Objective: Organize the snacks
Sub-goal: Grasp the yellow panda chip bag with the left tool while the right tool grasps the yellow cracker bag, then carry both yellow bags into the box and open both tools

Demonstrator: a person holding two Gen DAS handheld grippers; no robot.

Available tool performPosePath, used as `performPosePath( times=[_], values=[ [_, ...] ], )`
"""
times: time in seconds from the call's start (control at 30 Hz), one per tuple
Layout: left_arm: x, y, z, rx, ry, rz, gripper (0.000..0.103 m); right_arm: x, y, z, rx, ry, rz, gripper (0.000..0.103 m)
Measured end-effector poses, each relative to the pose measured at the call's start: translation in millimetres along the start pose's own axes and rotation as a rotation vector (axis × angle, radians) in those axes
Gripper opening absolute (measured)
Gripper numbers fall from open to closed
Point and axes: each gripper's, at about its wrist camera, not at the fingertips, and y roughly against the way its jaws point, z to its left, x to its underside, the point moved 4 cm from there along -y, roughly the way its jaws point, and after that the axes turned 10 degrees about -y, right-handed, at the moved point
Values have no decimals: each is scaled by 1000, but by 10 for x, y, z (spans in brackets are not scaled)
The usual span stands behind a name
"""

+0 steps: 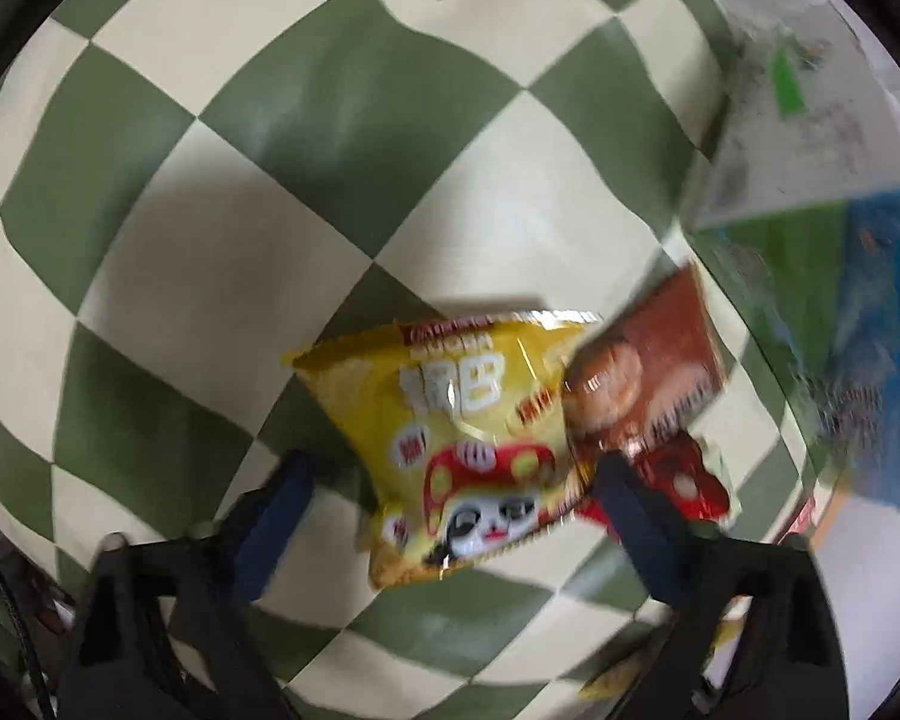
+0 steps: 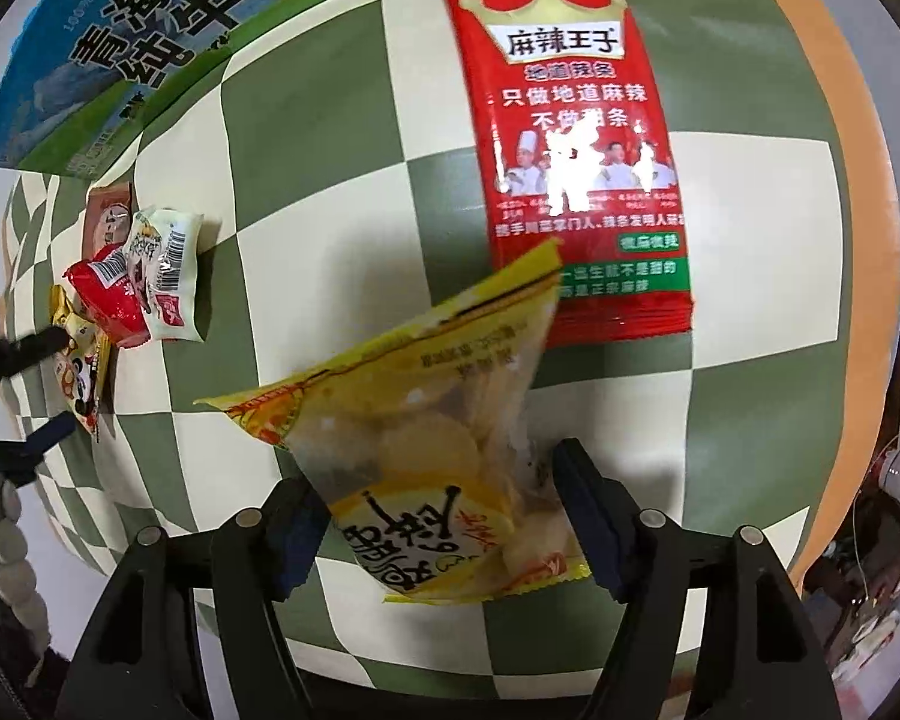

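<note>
We judge the light, crinkly, slippery yellow mushroom packet on the checked cloth best pinched at its sealed edge, lying untouched between our half-open left gripper, while the right gripper brackets a yellow chip bag, contact unclear.

Glossy plastic red packet (glare-struck); matt checked cloth.

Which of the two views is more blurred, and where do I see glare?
Left wrist view: motion-blurred, worst on the blue-green carton. Right wrist view: sharper, with white glare on the long red foil snack packet; the checks of the green-and-cream tablecloth bulge in both.
</note>
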Motion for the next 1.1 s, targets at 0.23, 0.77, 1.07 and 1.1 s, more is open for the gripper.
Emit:
performPosePath(
  times=[0.23,0.77,1.07,1.1],
  values=[
    [213,27,-191,-189,-315,-56,57,206,-27,123,20,46,-8,53],
    [939,-241,43,-82,-245,28,69,571,-191,295,-3,101,86,66],
    [1018,-92,-92,-167,-411,-18,46,622,-154,267,5,97,31,47],
    [1046,-37,-154,-158,-433,-22,46,603,-121,258,-7,93,29,46]
  ],
)
